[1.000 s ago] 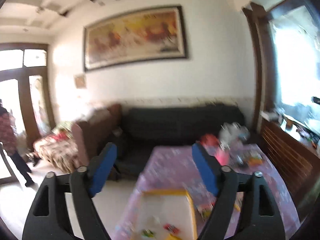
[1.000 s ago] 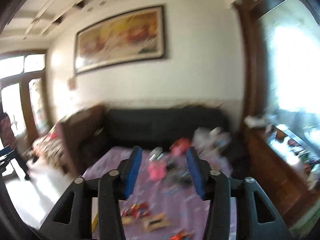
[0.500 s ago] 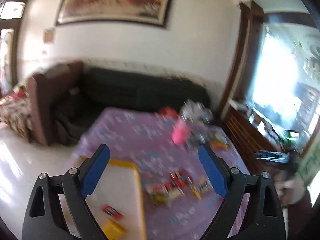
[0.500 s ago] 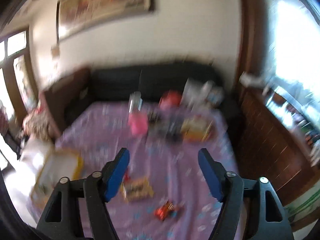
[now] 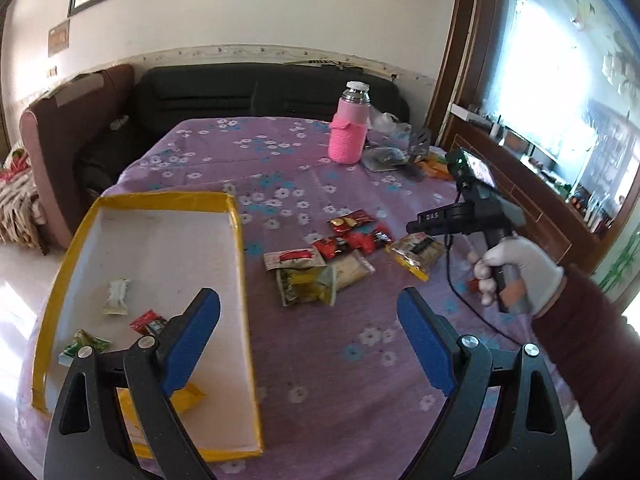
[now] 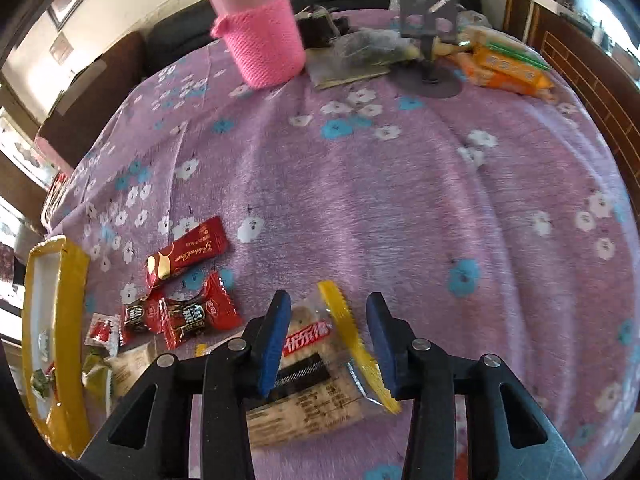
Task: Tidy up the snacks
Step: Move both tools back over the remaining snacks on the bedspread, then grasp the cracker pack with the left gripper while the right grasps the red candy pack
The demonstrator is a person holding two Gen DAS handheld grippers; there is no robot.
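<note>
Lying flat on the purple flower-printed tablecloth [image 6: 400, 208], the clear cracker packet with yellow serrated end seals [image 6: 320, 364] sits between the spread blue pads of the right gripper [image 6: 328, 340], which straddles it without visibly pressing it. It looks light and crinkly, with brittle biscuits inside, so a hard squeeze could crack them; the film is probably slippery. A gentle hold across the narrow width of the body seems safer than pinching a thin yellow seal, which may fold or slip.

Just to its left lie the other loose snacks: two red twist-wrapped candies [image 6: 192, 316], a long red chocolate bar wrapper [image 6: 186, 254] and a green sachet [image 5: 306, 286]. Further left stands the shallow white cardboard tray with yellow taped rim [image 5: 236, 216], holding a few small wrappers. The left gripper [image 5: 308, 344] hangs wide open and empty near the tray. At the far end stands a bottle in a pink knitted sleeve [image 5: 349, 132].
</note>
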